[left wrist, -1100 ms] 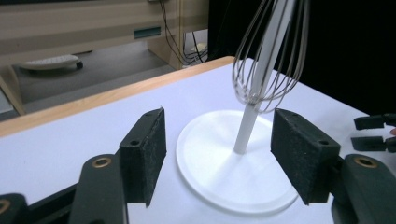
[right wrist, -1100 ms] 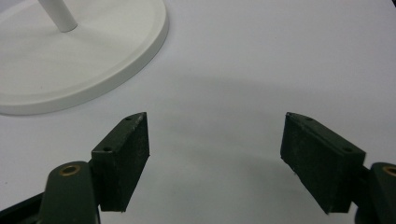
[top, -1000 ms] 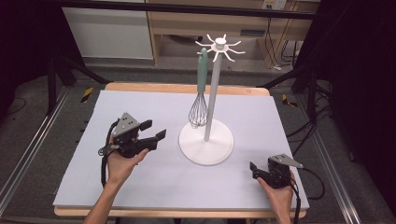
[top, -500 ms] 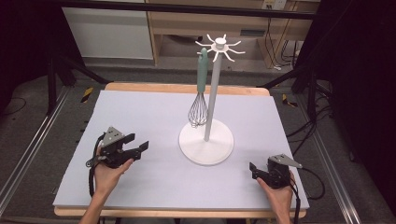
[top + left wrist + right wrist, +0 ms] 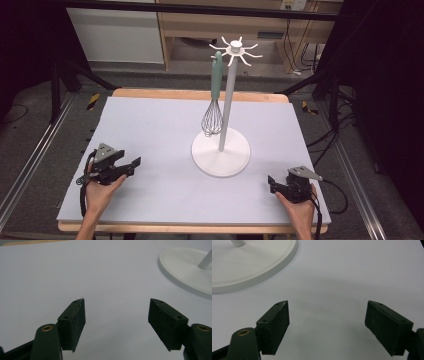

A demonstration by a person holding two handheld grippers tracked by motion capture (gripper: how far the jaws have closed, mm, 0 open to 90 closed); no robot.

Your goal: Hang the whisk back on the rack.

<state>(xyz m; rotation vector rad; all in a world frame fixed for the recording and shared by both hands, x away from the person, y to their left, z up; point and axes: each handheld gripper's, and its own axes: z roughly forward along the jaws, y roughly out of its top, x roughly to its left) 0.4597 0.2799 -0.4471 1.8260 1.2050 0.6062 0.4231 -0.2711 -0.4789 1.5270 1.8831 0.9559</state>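
2 grippers (image 5: 131,163) (image 5: 271,183) are held wide open and empty; the light, springy whisk (image 5: 213,112) is best gripped by its stiff handle.

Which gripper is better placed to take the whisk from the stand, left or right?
Probably the left gripper: the whisk hangs on the left side of the stand's pole, facing it with nothing between. The right gripper would have to go around the pole. Both are open, empty, and low over the table.

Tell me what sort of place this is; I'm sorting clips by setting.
Probably a lab recording bench: a covered table inside a black frame, loose cables on the floor, and a lone utensil stand with a whisk.
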